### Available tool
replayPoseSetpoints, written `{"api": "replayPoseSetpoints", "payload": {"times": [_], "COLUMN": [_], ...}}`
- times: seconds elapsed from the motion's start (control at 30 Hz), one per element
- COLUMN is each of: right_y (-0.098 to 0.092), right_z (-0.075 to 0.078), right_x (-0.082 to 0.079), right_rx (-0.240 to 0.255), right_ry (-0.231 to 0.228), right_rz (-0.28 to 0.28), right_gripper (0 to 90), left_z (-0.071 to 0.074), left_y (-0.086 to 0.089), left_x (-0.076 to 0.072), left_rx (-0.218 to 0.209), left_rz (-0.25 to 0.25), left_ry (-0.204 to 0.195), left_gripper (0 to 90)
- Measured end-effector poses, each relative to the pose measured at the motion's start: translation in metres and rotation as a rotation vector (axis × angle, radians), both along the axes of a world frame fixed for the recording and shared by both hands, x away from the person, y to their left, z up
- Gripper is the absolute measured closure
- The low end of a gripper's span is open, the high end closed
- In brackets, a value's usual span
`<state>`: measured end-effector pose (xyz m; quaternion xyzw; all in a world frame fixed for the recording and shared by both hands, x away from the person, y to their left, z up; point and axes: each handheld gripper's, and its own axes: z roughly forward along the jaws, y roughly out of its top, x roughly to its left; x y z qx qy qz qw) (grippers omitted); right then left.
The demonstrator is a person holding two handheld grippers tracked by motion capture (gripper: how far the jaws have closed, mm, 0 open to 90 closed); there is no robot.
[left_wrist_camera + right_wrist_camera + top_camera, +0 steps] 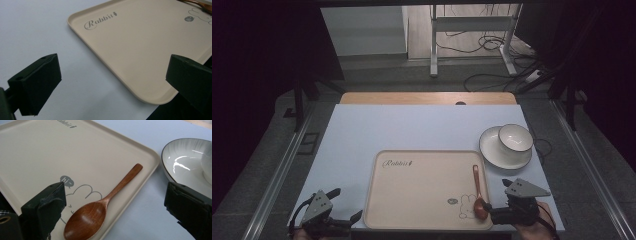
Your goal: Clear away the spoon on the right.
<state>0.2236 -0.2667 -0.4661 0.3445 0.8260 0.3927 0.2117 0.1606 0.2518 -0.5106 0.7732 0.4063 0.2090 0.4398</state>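
Pale blue covered the worktop [362, 135], and at its near left corner I held my left hand-held gripper [337, 205] with its jaws spread wide and nothing between them, just off the near left corner of the tray [422, 172]. In the left gripper view that corner of the cream plastic tray [140, 50] lay ahead between my jaws, close but not touched. Moving rightward across the tray, its middle was bare apart from the printed lettering and a little rabbit drawing near the front edge. Beside that drawing lay the wooden spoon [478, 192], flat inside the tray along its right rim, bowl toward me and handle pointing away. My right hand-held gripper [498, 199] sat just beside the spoon's bowl at the tray's near right corner, jaws equally wide and empty; in the right gripper view the spoon [100, 211] lay between them on the tray, nearer my left jaw, untouched. Farther right and well apart from the tray, a white bowl [515, 137] stood on a white plate [497, 156]. I judged that I was at the approach step, lining up on the spoon before any grasp. The next move seemed to call for lowering the right jaws astride the thin neck or handle, low enough to catch it against the tray floor without scraping the rim, then closing gently.
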Motion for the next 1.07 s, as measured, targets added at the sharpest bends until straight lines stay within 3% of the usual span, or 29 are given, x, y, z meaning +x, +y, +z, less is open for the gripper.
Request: {"api": "replayPoseSetpoints", "payload": {"times": [0.67,0.8,0.97,1.07], "right_y": [-0.032,-0.040,-0.047,-0.047], "right_z": [-0.009,-0.015,-0.027,-0.027], "right_x": [-0.019,-0.018,-0.012,-0.011], "right_rx": [0.027,0.026,0.024,0.024], "right_ry": [-0.043,-0.030,0.033,0.026], "right_rz": [-0.037,-0.057,-0.082,-0.082], "right_gripper": [2.8,2.8,1.8,1.4], "left_z": [0.000,0.000,0.000,0.000], "left_y": [0.000,0.000,-0.001,-0.001], "left_x": [0.000,0.000,0.001,0.002], "left_rx": [-0.003,-0.003,-0.002,0.003], "left_rz": [-0.005,-0.008,-0.021,-0.024], "left_ry": [0.002,0.004,0.009,0.012], "left_gripper": [0.0,0.0,0.0,0.1]}}
